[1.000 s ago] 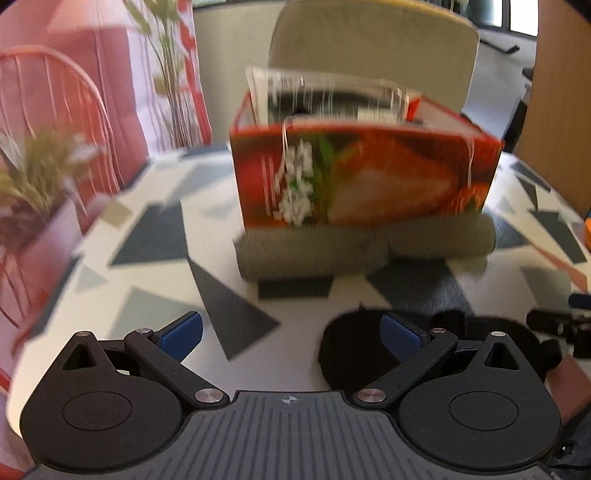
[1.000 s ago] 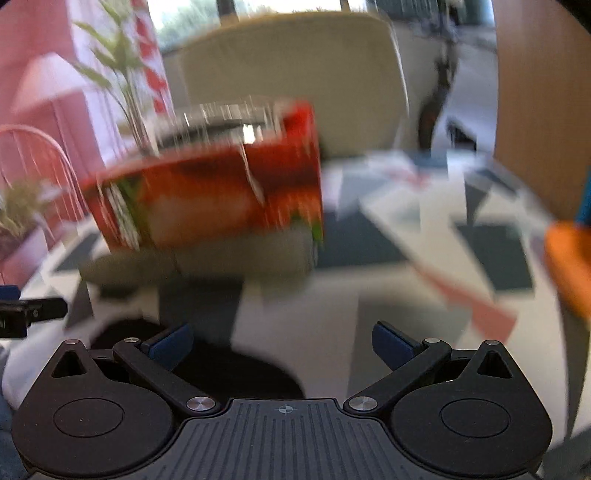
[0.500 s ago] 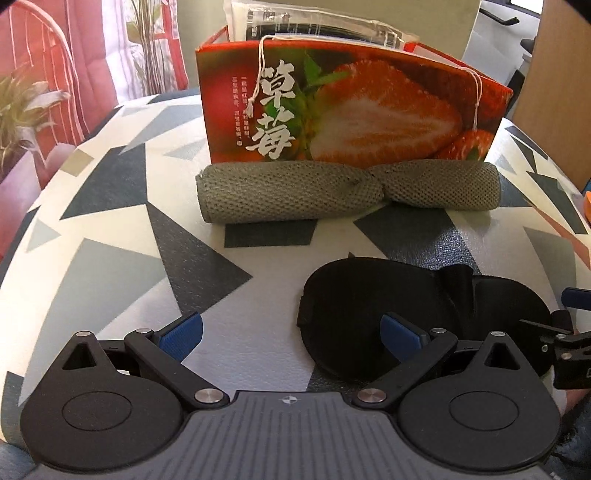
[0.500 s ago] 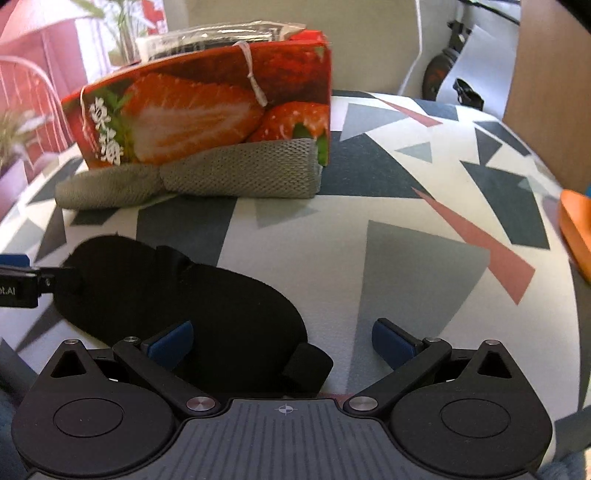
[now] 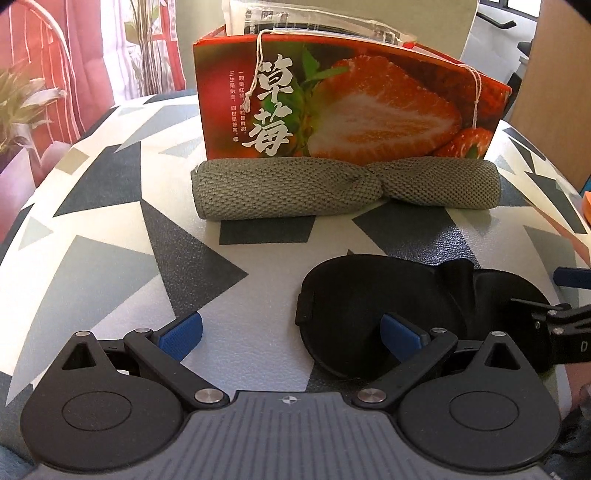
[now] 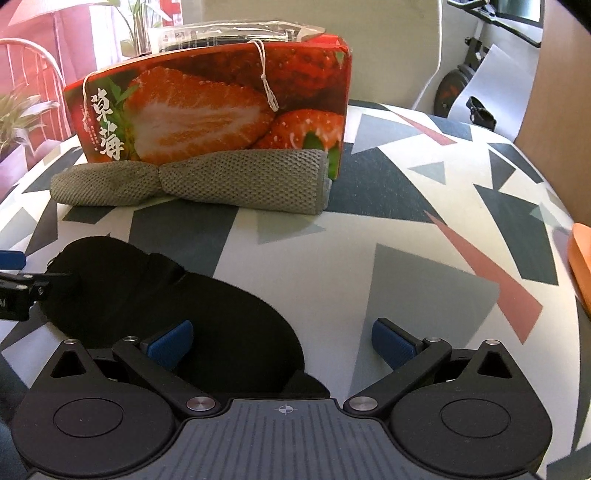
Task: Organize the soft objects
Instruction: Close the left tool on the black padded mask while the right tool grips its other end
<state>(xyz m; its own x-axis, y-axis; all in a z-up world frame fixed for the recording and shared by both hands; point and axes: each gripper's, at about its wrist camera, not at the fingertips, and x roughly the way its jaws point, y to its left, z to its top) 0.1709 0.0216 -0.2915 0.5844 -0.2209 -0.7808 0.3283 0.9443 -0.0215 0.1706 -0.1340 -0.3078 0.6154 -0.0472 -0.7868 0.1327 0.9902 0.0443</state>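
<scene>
A black sleep mask (image 5: pixel 373 295) lies flat on the patterned table near the front edge; it also shows in the right wrist view (image 6: pixel 177 306). A rolled grey-green knit cloth (image 5: pixel 343 186) lies against the front of a red strawberry box (image 5: pixel 351 110); both also show in the right wrist view, the cloth (image 6: pixel 207 181) and the box (image 6: pixel 207 110). My left gripper (image 5: pixel 291 332) is open, its right finger over the mask's left part. My right gripper (image 6: pixel 282 339) is open, its left finger over the mask's right part. Neither holds anything.
The box holds clear plastic packets (image 5: pixel 314 18). An orange object (image 6: pixel 581 266) sits at the table's right edge. A potted plant (image 5: pixel 22 107) and red chair stand left of the table, a beige chair back behind the box.
Both grippers have tilted down and come closer to the table and settled low over the sleep mask. Both stay open.
</scene>
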